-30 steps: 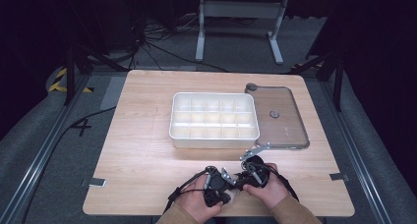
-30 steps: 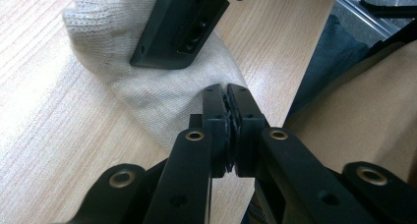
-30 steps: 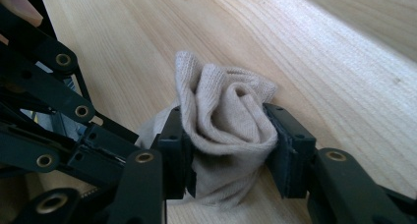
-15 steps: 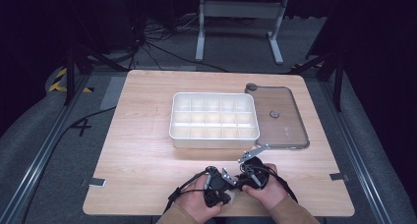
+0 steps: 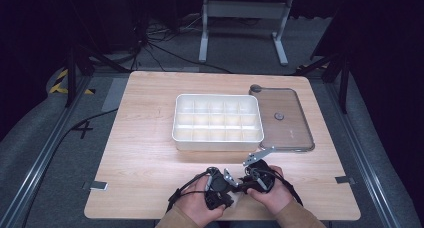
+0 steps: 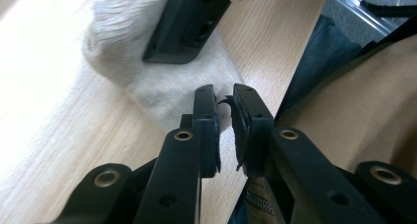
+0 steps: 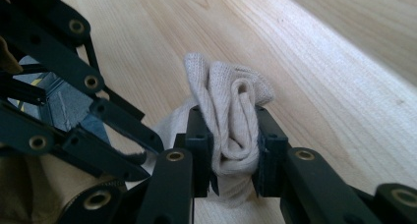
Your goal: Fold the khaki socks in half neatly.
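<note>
Near the front edge of the wooden bench [image 5: 150, 138], both hands meet, each bearing a set of tongs. Right tongs [image 7: 231, 150]: jaws pinching a bunched, rolled cream knit cloth [image 7: 233, 116], the fabric bulging up above the pads; these jaws have just been closing on it. Left tongs [image 6: 223, 121]: jaws standing a narrow gap apart, having just been opening; no fabric is pressed between the pads, though the cloth [image 6: 167, 81] lies just beyond their tips, resting on the bench surface and caught farther off by the black jaw of the other tongs. High view: left tongs [image 5: 220, 183] and right tongs [image 5: 255, 175] sit just beside each other, with the pale cloth [image 5: 239, 197] between the two hands at the bench's near edge. Farther back, at mid-bench, stands a white compartment tray [image 5: 218, 120], its cells divided in a grid; just beside it, to the right, lies a clear flat lid [image 5: 282, 120] with a small knob at its centre.
</note>
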Demonstrator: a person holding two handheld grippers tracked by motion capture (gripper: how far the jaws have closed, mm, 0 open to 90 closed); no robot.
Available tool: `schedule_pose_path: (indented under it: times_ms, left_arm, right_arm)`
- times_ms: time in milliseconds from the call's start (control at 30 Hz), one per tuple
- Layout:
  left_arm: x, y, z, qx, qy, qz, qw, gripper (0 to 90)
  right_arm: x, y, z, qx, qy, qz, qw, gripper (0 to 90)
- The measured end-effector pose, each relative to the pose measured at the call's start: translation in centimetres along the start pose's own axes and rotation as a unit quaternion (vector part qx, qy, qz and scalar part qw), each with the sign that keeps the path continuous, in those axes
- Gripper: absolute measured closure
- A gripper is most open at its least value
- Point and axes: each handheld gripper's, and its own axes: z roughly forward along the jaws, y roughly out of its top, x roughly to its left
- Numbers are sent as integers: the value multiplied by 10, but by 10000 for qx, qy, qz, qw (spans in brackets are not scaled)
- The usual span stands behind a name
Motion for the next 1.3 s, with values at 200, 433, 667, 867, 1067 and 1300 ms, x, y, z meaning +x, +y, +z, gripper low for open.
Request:
schedule_pose_path:
  times_ms: [200, 433, 667, 867, 1067, 1300]
  left_arm:
    - [6, -2, -20, -233, 80, -75, 9997, 788]
    - [17, -5, -37, -267, 197, -216, 9992, 775]
    - [24, -7, -48, -325, 247, -302, 9987, 763]
    - [29, -10, -57, -324, 348, -420, 9980, 753]
    - [36, -15, -65, -406, 428, -518, 9969, 739]
    - [39, -17, -70, -465, 475, -568, 9962, 734]
  right_arm:
    - [0, 2, -12, -119, -21, -44, 9999, 735]
    - [0, 0, -26, -282, -77, 11, 9996, 735]
    - [-4, -2, -37, -433, -144, 41, 9989, 734]
    - [-7, -2, -45, -550, -168, 76, 9983, 734]
    - [-10, -3, -52, -645, -207, 111, 9976, 732]
    - [-14, -4, -58, -770, -292, 146, 9965, 732]
